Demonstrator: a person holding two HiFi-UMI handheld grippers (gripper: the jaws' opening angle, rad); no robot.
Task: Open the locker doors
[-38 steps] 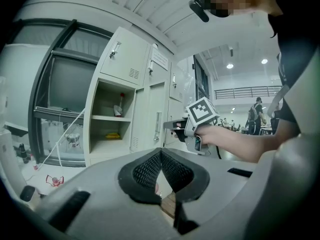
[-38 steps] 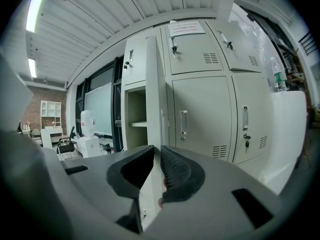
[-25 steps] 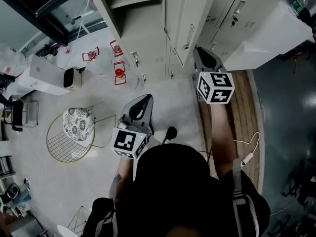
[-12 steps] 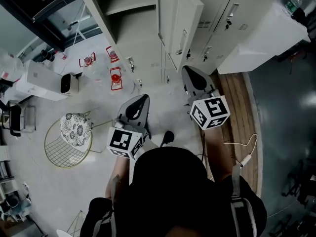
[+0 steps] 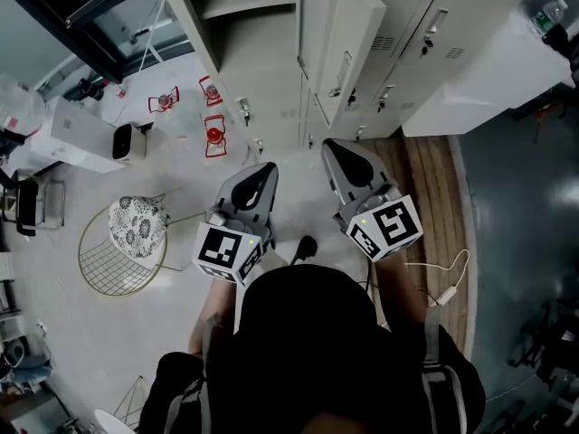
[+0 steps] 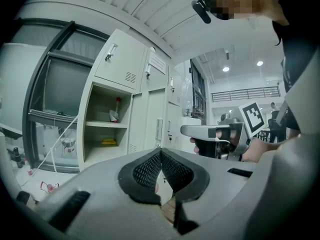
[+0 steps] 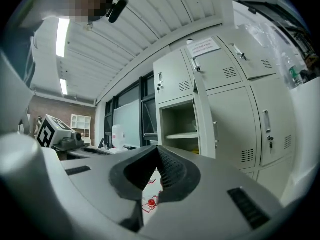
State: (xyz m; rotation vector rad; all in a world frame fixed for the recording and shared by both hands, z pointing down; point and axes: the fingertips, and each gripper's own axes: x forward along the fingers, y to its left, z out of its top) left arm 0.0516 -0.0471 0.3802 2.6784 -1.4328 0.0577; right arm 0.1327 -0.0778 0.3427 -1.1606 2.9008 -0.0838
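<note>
Wire stool (image 5: 134,233): is standing on the pale floor (image 5: 181,179), toward its left edge, with a patterned cushion on top.
Red stands (image 5: 215,136): are sitting on the floor near the foot of the lockers, with small glass vessels in them.
Open locker (image 5: 246,12): is showing its bare shelf at the floor's far edge, with its inside exposed.
Left hand-held gripper (image 5: 263,175): is pointing toward the lockers with its jaws closed tip to tip and nothing between them.
Right hand-held gripper (image 5: 333,150): is pointing at the foot of the lockers, apart from them, jaws pressed together and empty.
Locker door (image 5: 351,39): is standing swung outward, just right of the open locker and beyond the right hand-held gripper.
Closed doors (image 5: 425,39): are lying flush, further right, each with a handle and vent slots.
Wooden strip (image 5: 432,183): is running along the floor's right edge, under the closed doors.
</note>
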